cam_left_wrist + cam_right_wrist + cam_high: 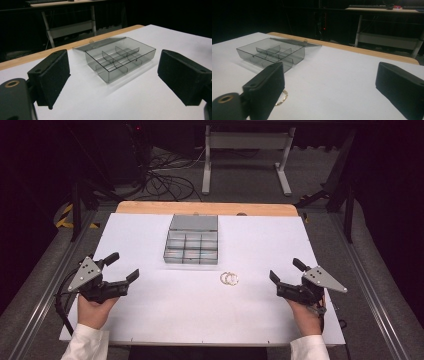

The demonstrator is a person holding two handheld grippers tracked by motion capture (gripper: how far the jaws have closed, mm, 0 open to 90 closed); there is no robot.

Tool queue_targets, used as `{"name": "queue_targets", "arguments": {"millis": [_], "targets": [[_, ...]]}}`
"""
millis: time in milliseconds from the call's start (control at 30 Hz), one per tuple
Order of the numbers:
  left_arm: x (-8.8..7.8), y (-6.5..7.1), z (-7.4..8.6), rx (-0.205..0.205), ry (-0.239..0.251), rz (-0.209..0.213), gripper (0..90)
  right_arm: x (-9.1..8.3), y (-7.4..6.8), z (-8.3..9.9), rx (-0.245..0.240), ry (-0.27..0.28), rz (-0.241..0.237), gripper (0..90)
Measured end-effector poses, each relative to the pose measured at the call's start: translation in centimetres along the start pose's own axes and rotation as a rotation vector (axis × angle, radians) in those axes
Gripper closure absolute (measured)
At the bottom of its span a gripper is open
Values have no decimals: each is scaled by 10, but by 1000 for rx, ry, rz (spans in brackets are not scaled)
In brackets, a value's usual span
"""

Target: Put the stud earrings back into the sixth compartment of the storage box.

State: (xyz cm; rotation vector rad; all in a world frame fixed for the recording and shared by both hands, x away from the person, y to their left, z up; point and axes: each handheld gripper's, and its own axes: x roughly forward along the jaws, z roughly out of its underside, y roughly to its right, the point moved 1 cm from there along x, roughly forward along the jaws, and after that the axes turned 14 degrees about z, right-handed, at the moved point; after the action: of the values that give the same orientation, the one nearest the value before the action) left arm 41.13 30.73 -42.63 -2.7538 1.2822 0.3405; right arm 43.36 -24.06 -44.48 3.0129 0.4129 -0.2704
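Note:
A clear grey compartment box (192, 247) with its lid laid open behind it sits at the middle back of the white table (150, 320). Thin gold rings or chains (229, 279) lie just in front of it, to its right. My left gripper (122, 266) rests at the table's left, held by a hand, jaws wide open and empty. My right gripper (286, 270) rests at the right, also open and empty. The box (120, 58) lies ahead between the left jaws' line of sight. In the right gripper view the box (270, 55) is far left and a gold chain (282, 97) peeks beside the left jaw.
A wooden strip (205, 208) edges the table's far side. Beyond it stand a white desk frame (245, 155) and a tangle of cables (165, 182) on the floor. Metal rails (45, 290) run along both sides of the table.

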Motion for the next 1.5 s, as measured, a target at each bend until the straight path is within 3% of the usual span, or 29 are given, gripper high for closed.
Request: {"name": "queue_targets", "arguments": {"millis": [167,333,900,1500], "targets": [[2,0,1,-8,-12,13,117,4,-7,-2,-9,-30,23,209],[3,0,2,-12,-12,17,117,10,-16,-3,-26,-55,14,273],[4,-1,4,-21,-28,23,122,42,-71,0,-195,-216,-118,447],[6,1,5,-20,-42,28,133,71,-115,9,-256,-313,-234,571]]}}
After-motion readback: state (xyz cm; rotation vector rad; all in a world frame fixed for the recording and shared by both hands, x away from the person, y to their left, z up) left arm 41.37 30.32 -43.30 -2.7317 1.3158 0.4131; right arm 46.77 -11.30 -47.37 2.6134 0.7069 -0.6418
